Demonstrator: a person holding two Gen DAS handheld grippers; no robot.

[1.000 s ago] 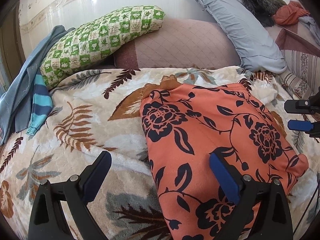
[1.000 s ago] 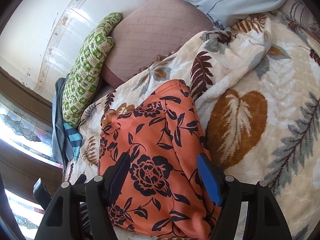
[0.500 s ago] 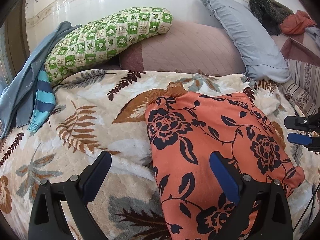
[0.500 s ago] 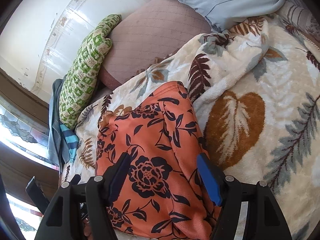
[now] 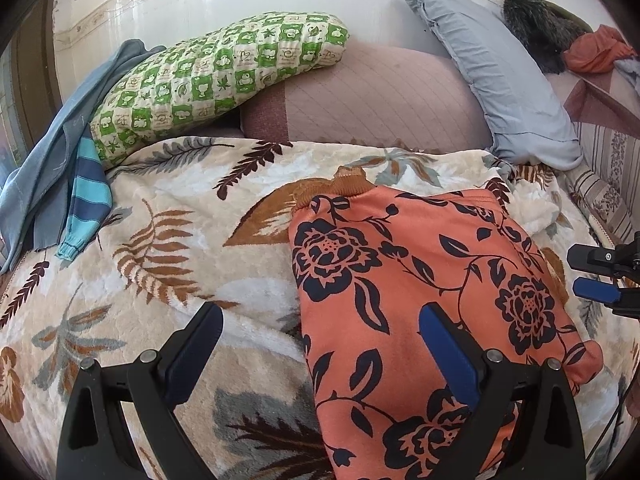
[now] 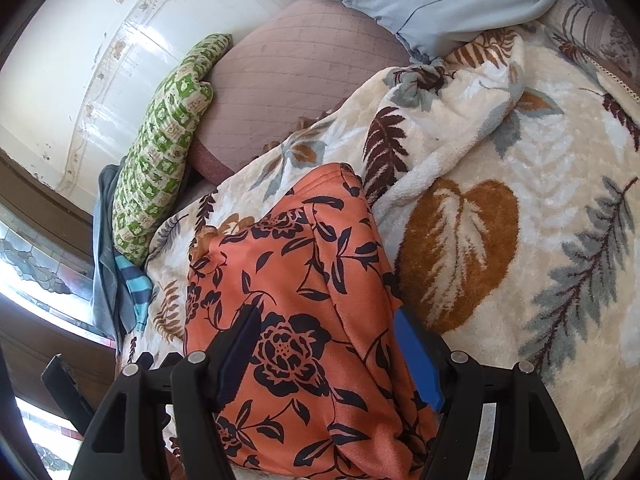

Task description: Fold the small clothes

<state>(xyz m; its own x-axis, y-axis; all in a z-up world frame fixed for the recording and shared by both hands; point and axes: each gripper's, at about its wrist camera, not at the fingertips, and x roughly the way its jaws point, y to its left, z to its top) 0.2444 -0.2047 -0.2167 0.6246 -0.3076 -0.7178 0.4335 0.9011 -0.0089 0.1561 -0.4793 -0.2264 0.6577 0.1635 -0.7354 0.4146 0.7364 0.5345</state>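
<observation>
Hovering over the orange floral garment (image 5: 420, 280), nothing shifting since a second ago.
Left tool (image 5: 320, 334) and right tool (image 6: 326, 340) are gaping wide, holding nothing.

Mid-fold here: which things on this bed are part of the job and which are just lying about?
Job: orange floral garment; left tongs; right tongs.
Lying about: green checked pillow; grey-blue pillow; striped sleeve; leaf-print blanket.

A bed carries a cream leaf-print blanket (image 5: 168, 240); on the blanket lies an orange floral garment (image 5: 400, 280). At its head rest a green checkered pillow (image 5: 216, 80), a mauve quilted cushion (image 5: 380, 96) and a grey-blue pillow (image 5: 500, 76).
</observation>
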